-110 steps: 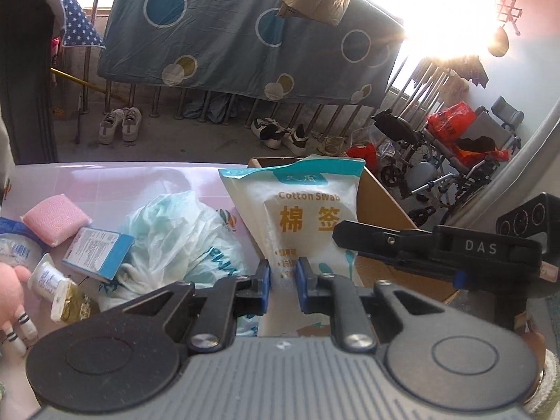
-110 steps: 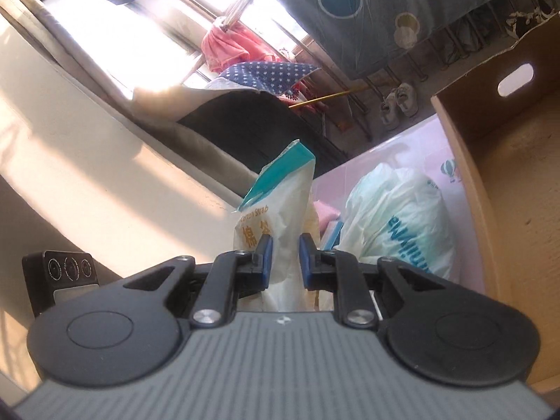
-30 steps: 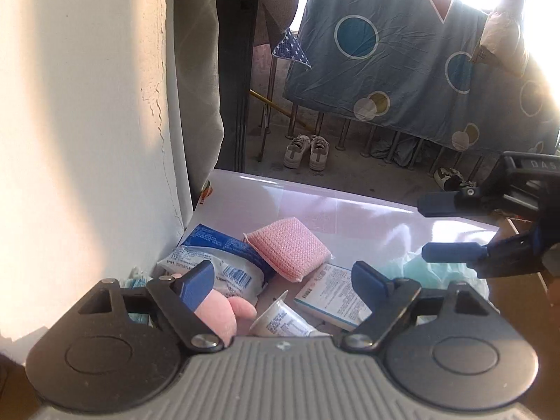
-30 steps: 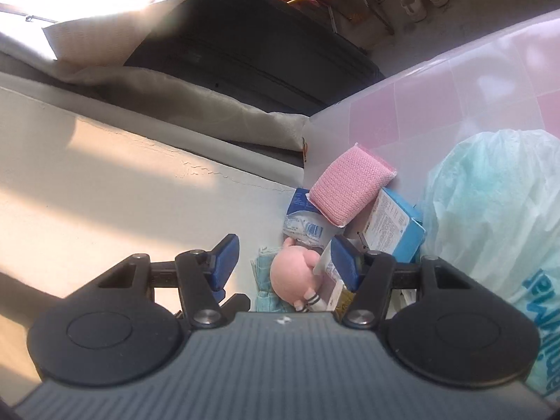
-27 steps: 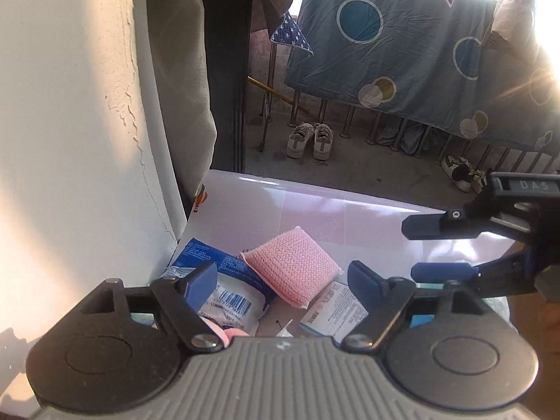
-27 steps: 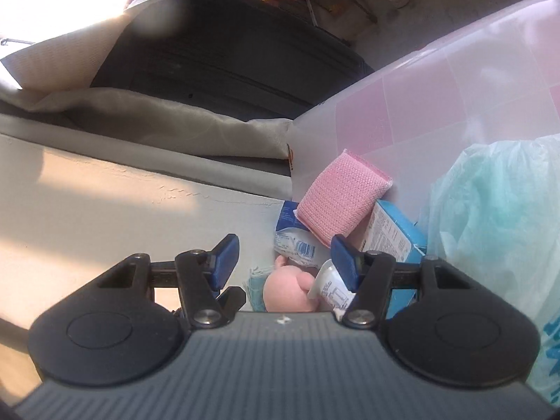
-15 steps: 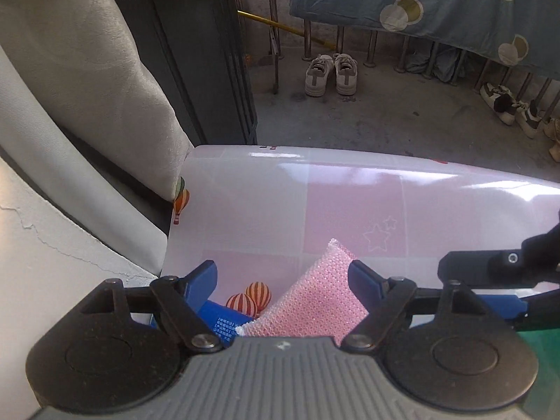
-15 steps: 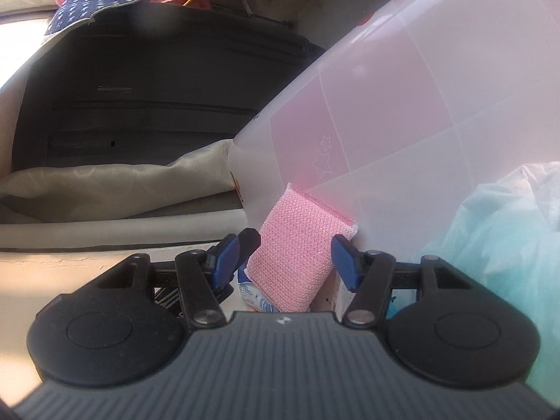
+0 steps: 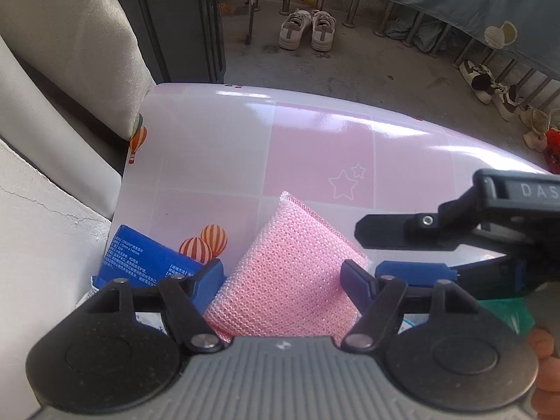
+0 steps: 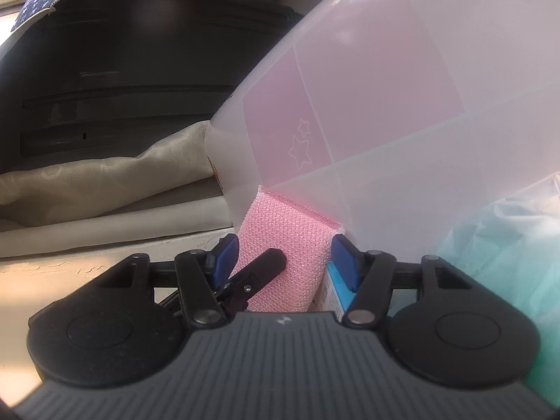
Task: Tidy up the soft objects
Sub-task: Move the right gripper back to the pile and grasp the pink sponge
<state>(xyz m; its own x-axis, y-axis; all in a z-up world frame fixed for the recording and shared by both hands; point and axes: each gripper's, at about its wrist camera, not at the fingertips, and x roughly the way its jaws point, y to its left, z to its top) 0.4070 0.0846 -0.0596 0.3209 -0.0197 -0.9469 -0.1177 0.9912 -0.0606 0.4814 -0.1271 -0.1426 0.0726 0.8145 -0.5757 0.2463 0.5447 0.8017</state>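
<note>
A pink mesh sponge (image 9: 290,273) lies tilted on the pink chequered table (image 9: 315,140), leaning on a blue packet (image 9: 147,262). My left gripper (image 9: 281,274) points steeply down over the sponge. Its jaws are closing with the sponge between them, and the blue pads stand at the sponge's sides without visibly squeezing it. My right gripper (image 10: 284,250) comes in low from the right, open, with the same sponge (image 10: 290,245) between its fingers. In the left wrist view the right gripper (image 9: 371,252) sits just right of the sponge. One black finger (image 10: 262,269) of the left gripper lies across the sponge.
A blue and white box (image 10: 336,294) lies under the sponge's right side. A pale green plastic bag (image 10: 507,245) bulks at the right. A white wall and beige curtain (image 9: 70,70) close the table's left side. Shoes (image 9: 308,29) stand on the floor beyond the far edge.
Both grippers, earlier shut on a cotton swab bag, now hold nothing. They came down and forward to the pink sponge. The left jaws have narrowed around it.
</note>
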